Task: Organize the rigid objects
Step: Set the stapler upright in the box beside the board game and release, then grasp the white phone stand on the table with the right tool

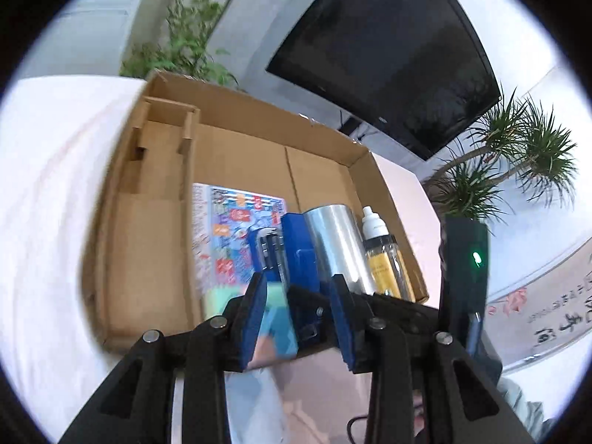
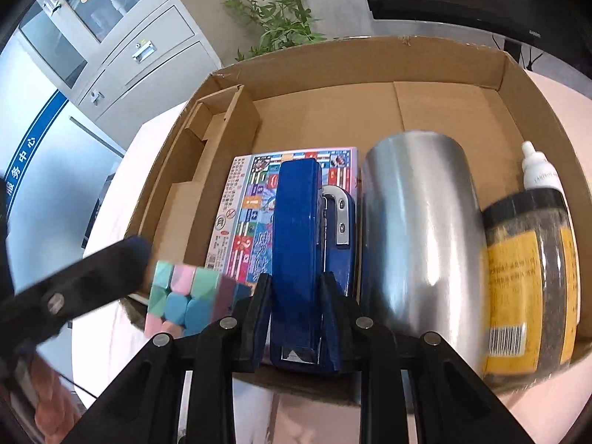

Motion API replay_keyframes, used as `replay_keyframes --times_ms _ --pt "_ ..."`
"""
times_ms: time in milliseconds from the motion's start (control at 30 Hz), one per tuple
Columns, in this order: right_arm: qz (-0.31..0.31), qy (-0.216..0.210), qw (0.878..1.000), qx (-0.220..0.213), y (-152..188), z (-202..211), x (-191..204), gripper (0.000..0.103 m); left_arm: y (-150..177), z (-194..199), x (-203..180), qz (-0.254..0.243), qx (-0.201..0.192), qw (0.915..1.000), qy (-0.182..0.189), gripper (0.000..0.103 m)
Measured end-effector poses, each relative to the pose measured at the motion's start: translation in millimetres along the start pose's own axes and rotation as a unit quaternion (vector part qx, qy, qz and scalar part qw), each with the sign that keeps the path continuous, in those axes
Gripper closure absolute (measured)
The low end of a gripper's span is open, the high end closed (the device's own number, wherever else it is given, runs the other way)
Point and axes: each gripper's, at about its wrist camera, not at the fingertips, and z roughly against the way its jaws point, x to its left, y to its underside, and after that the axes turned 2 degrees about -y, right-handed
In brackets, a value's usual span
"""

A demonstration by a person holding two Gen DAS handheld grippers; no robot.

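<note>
My right gripper (image 2: 296, 276) is shut on a blue stapler (image 2: 296, 222), which hangs lengthwise over the near part of an open cardboard box (image 2: 370, 63). My left gripper (image 1: 299, 278) holds a pastel puzzle cube (image 1: 277, 318) against its left pad. The cube's right side is hidden behind the stapler (image 1: 298, 244) and the right tool's finger. In the right wrist view the cube (image 2: 185, 292) hovers at the box's near left corner, with one left finger (image 2: 111, 270) at its side.
In the box lie a colourful flat carton (image 2: 244, 203), a steel cup (image 2: 418, 229) on its side, a yellow-labelled jar (image 2: 529, 277) and a white-capped bottle (image 2: 540, 174). A cardboard insert (image 2: 222, 122) lines its left wall. The box floor behind (image 2: 333, 118) is bare. A dark screen (image 1: 388, 55) hangs beyond.
</note>
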Motion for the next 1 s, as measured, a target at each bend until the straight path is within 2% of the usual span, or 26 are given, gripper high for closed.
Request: replay_keyframes --times_ms 100,167,233,300,333,367,400,433,500,567,600,667,700,733,767,833,900,1000 --pt "-0.006 0.005 1.000 -0.006 11 5 -1 0.079 22 26 -6 -0.007 -0.029 0.9994 -0.015 0.069" --pt "-0.019 0.001 1.000 -0.011 17 7 -3 0.079 37 40 -6 -0.009 -0.050 0.9980 -0.037 0.061" --pt "-0.030 -0.004 0.999 -0.014 20 12 -7 0.078 48 47 2 0.006 -0.061 0.9961 -0.063 0.032" --pt "-0.016 -0.018 0.999 -0.037 30 32 -4 0.074 61 46 13 0.012 -0.056 0.9953 -0.078 0.029" --pt "0.000 -0.023 0.998 -0.052 38 44 0 0.054 64 43 21 0.018 -0.046 0.9958 -0.077 0.029" --pt "0.033 -0.031 0.996 -0.080 53 62 4 0.022 70 35 28 0.030 -0.027 0.9962 -0.078 0.029" --pt "0.056 -0.036 0.993 -0.095 65 72 7 0.009 73 27 33 0.039 -0.011 0.9962 -0.078 0.029" --pt "0.091 -0.041 0.989 -0.106 81 81 11 0.001 78 20 37 0.045 0.004 0.9962 -0.075 0.029" --pt "0.164 -0.044 0.980 -0.100 120 83 18 0.001 88 4 44 0.049 0.028 0.9962 -0.066 0.029" --pt "0.200 -0.049 0.977 -0.059 149 65 22 0.004 92 -14 48 0.057 0.054 0.9953 -0.056 0.031" --pt "0.196 -0.059 0.978 -0.039 156 54 22 0.007 93 -20 49 0.060 0.064 0.9949 -0.050 0.031" --pt "0.175 -0.084 0.981 -0.003 162 32 22 0.024 95 -33 52 0.069 0.093 0.9923 -0.043 0.033" --pt "0.172 -0.087 0.981 0.002 163 23 22 0.026 97 -38 54 0.073 0.107 0.9907 -0.043 0.042" --pt "0.170 -0.085 0.982 0.002 163 16 23 0.028 98 -40 53 0.070 0.106 0.9910 -0.040 0.043" --pt "0.166 -0.084 0.983 0.001 162 13 23 0.029 98 -41 52 0.070 0.110 0.9908 -0.035 0.044" --pt "0.160 -0.088 0.983 -0.001 160 12 22 0.029 101 -43 52 0.081 0.120 0.9892 -0.023 0.053" --pt "0.159 -0.092 0.983 -0.003 162 14 19 0.029 106 -44 50 0.091 0.127 0.9876 0.007 0.058" --pt "0.158 -0.093 0.983 -0.010 167 25 7 0.026 113 -41 27 0.089 0.114 0.9874 0.066 0.059"
